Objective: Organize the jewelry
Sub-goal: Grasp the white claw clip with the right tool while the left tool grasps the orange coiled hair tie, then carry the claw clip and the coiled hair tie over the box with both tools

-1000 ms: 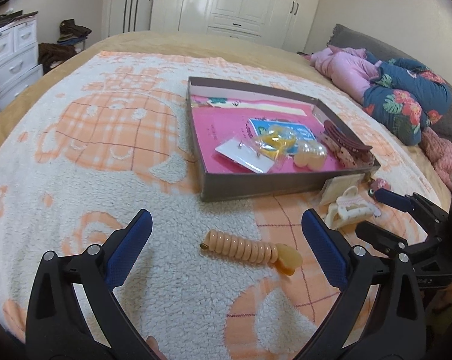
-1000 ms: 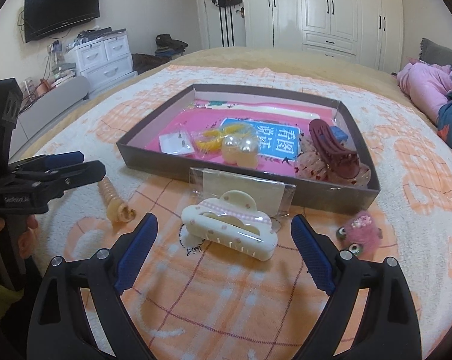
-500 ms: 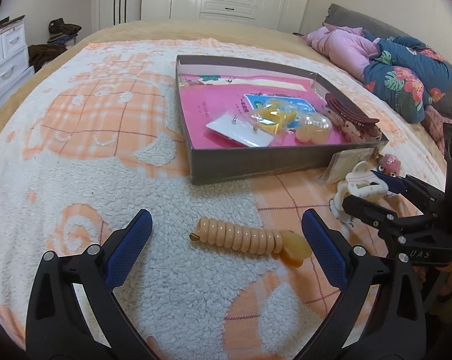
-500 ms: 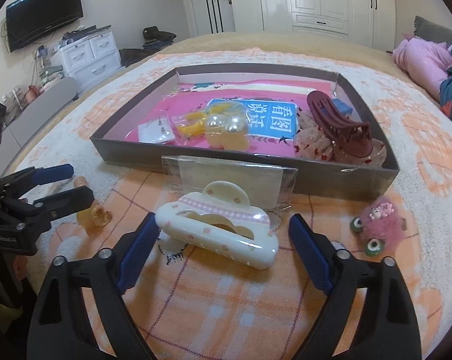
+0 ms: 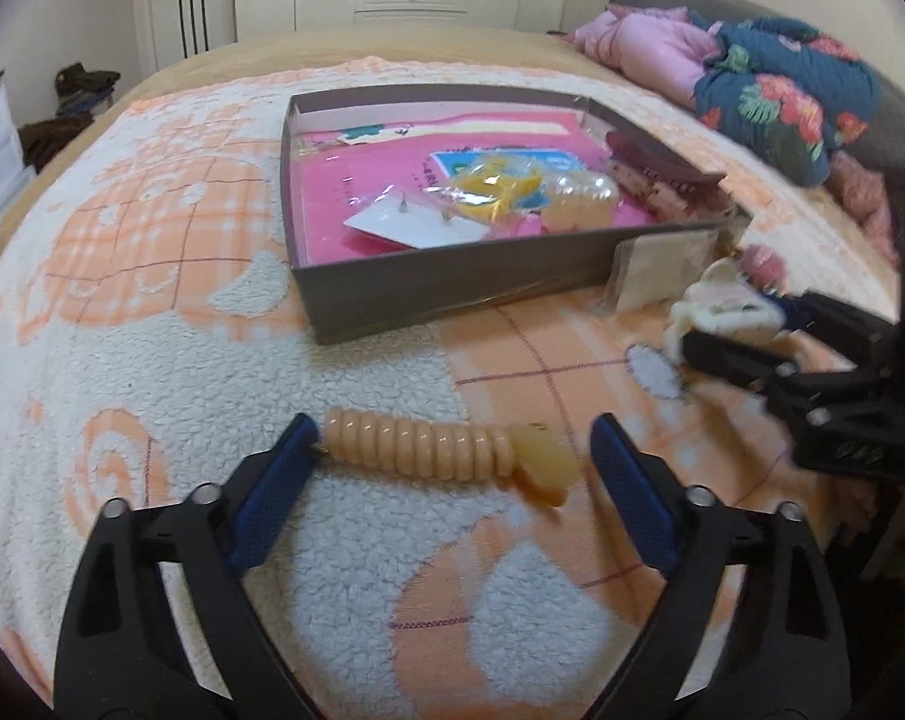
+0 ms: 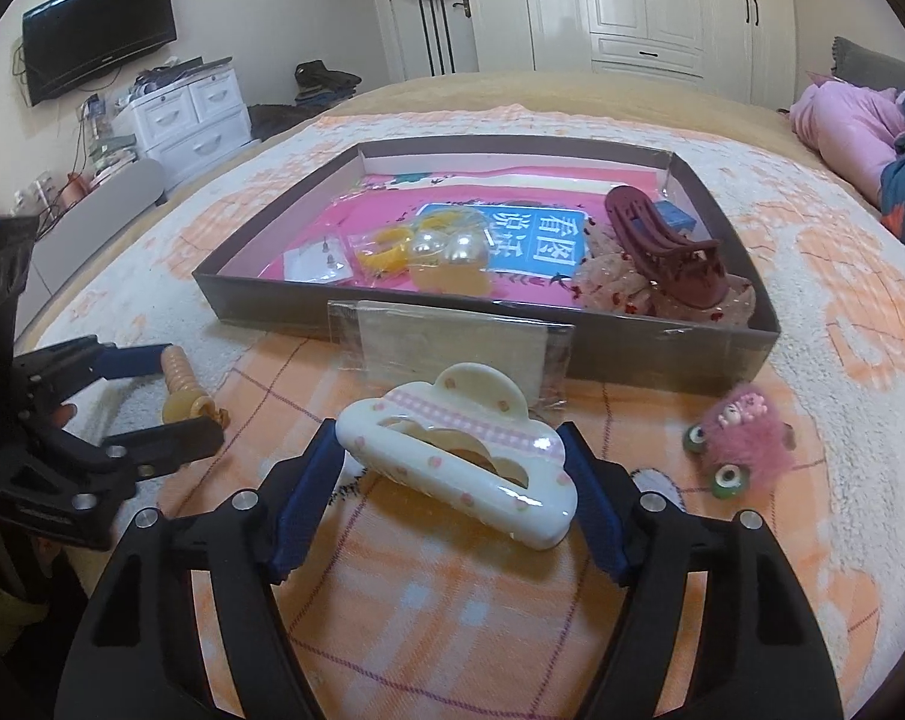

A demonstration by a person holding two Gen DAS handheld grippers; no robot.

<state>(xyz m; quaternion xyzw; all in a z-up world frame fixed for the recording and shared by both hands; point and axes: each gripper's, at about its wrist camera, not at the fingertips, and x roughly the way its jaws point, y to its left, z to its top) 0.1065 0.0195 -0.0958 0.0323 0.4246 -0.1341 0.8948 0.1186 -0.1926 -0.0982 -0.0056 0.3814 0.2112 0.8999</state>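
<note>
A peach spiral hair tie (image 5: pixel 446 450) with an amber end lies on the blanket between the blue pads of my open left gripper (image 5: pixel 452 456); the left pad touches its end. It also shows in the right wrist view (image 6: pixel 182 390). A cream cloud-shaped hair claw (image 6: pixel 458 456) lies between the pads of my open right gripper (image 6: pixel 452 468), both pads close beside it. It also shows in the left wrist view (image 5: pixel 716 312). The grey box (image 6: pixel 632 348) with pink lining holds earrings, yellow clips, pearls and a maroon claw clip (image 6: pixel 662 246).
A clear packet with a beige card (image 6: pixel 452 348) leans on the box front wall. A pink fuzzy clip with green eyes (image 6: pixel 740 438) lies right of the claw. Folded clothes (image 5: pixel 752 72) lie at the bed's far right. The blanket (image 5: pixel 152 360) is fleecy.
Both grippers moved forward and down. The hair tie now sits between the left pads, and the cream claw sits between the right pads, which have narrowed around it.
</note>
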